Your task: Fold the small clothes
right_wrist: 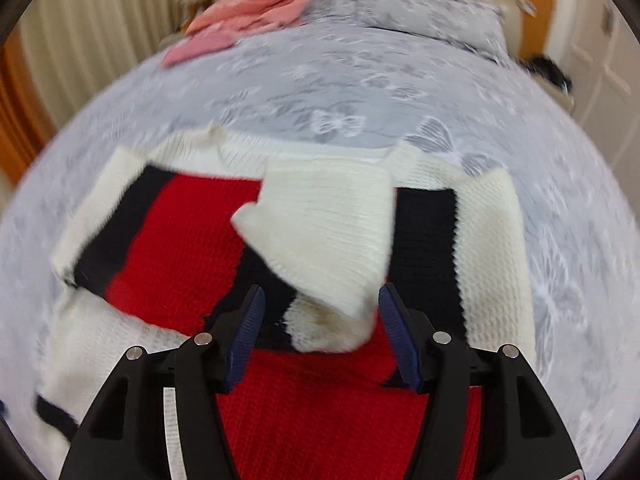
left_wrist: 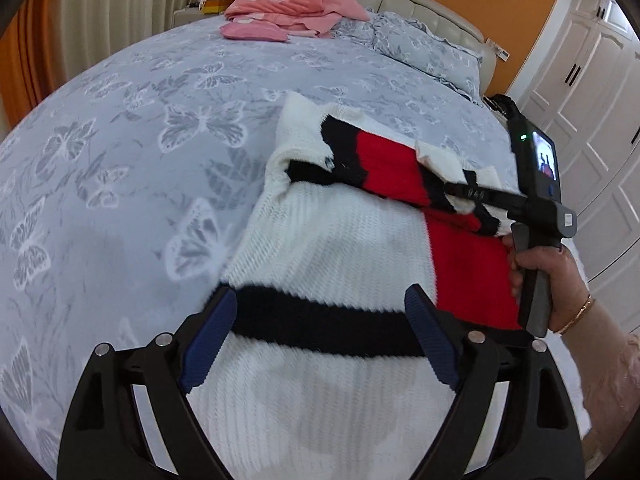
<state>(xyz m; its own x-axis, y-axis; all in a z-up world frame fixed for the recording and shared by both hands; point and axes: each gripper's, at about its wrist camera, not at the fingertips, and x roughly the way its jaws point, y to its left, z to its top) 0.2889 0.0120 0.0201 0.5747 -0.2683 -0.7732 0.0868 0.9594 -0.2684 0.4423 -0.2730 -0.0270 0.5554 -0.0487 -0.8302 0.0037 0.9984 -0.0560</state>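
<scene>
white-red-black sweater (left_wrist: 340,232), butterfly-print grey bedspread (left_wrist: 140,120)

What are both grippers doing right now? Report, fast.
Left gripper: open, jaws spread over the sweater, holding nothing.
Right gripper: open, jaws apart around the white sleeve cuff, not clamped.

One sweater (left_wrist: 328,236), one pink clothes heap (left_wrist: 296,4), one pillow (left_wrist: 420,46), two claws (left_wrist: 320,340).

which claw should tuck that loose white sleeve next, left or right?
Probably right. The right claw is open with the white sleeve cuff lying just ahead of its fingers. The left claw is open over the sweater near the black stripe, farther from the sleeve.
</scene>
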